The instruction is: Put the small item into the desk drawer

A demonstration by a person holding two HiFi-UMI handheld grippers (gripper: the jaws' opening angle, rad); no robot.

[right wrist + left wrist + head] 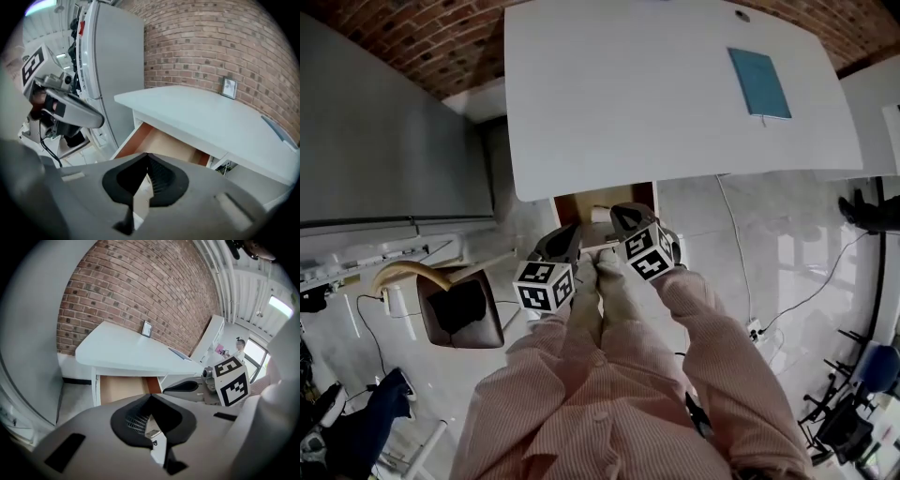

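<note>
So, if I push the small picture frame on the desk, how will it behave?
The frame stands upright and looks thin, so it would probably tip over. It looks small, so it is likely light.

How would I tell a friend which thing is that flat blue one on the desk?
Find the big white desk against the brick wall. Toward its right end lies a thin teal booklet, flat, unlike the small picture frame standing by the wall.
</note>
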